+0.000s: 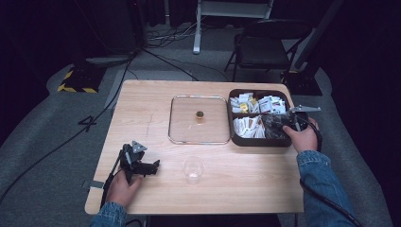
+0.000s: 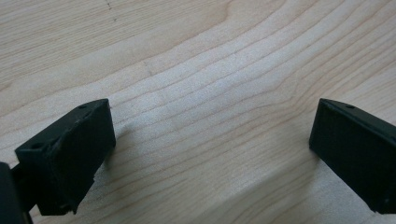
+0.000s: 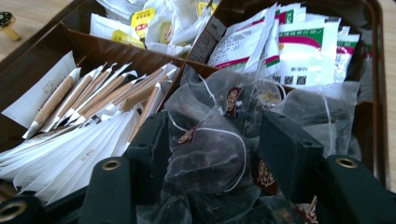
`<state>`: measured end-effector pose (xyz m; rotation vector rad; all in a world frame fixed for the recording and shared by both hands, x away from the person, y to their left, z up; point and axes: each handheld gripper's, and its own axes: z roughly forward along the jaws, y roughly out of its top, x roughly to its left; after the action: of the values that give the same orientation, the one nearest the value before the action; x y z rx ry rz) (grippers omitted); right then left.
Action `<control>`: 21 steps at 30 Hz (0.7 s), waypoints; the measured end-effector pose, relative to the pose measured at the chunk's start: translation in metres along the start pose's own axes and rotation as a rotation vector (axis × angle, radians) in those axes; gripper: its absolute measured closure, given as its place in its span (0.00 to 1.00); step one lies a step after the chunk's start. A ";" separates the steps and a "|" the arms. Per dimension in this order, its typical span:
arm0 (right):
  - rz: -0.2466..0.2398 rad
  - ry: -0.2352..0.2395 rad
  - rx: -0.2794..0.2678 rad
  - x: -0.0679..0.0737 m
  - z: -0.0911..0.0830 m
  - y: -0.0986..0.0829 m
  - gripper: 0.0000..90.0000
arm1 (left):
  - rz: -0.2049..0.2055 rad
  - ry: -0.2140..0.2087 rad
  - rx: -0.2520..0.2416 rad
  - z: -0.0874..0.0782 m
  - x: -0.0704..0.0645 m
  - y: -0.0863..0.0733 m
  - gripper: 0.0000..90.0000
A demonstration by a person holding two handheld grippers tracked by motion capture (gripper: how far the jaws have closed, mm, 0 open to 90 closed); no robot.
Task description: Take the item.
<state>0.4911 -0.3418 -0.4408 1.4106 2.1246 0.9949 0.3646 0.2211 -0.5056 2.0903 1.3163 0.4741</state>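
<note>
Left claw (image 1: 150,166): it rests on the bare desk (image 1: 142,109) at about 7 o'clock in the high view, held by the person's left hand (image 1: 122,187). In the left gripper view its jaws stand wide apart over plain wood grain, with nothing between them and nothing touched but the desk.

Centre: a clear plastic cup (image 1: 193,169) stands upright and looks empty at about 6 o'clock, just to the 3 o'clock side of the left claw. Beyond it, toward 12 o'clock, a glass lid (image 1: 176,124) with a small knob lies flat on the desk, touching the left wall of a brown compartment box (image 1: 230,120).

Right claw (image 3: 219,156): the person's right hand (image 1: 302,137) holds it at the box's near right compartment, at about 3 o'clock on the desk. In the right gripper view the jaws stand partly spread on either side of a mesh tea bag (image 3: 210,154), which bulges up between them. Whether the pads already press it cannot be told; judged as closing on it, not yet a firm pinch. More tea bags lie beneath and beside it. Stick packets (image 3: 93,100) fill the compartment at 9 o'clock of the claw; printed sachets (image 3: 299,46) fill the one at 12 o'clock.

Judgement: the right hand is the nearer one to the tea bag; the cup lies well apart from it, toward 8 o'clock.
</note>
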 end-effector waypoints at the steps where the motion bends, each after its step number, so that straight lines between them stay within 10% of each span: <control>1: 0.002 0.001 0.008 0.000 0.001 -0.001 0.48 | 0.000 0.000 0.000 0.000 0.000 0.000 0.01; 21: 0.011 -0.020 0.106 0.002 0.011 -0.008 0.75 | 0.000 0.000 0.000 0.000 0.000 0.000 0.01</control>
<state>0.4929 -0.3381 -0.4542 1.4772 2.1859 0.8797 0.3645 0.2211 -0.5055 2.0907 1.3164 0.4743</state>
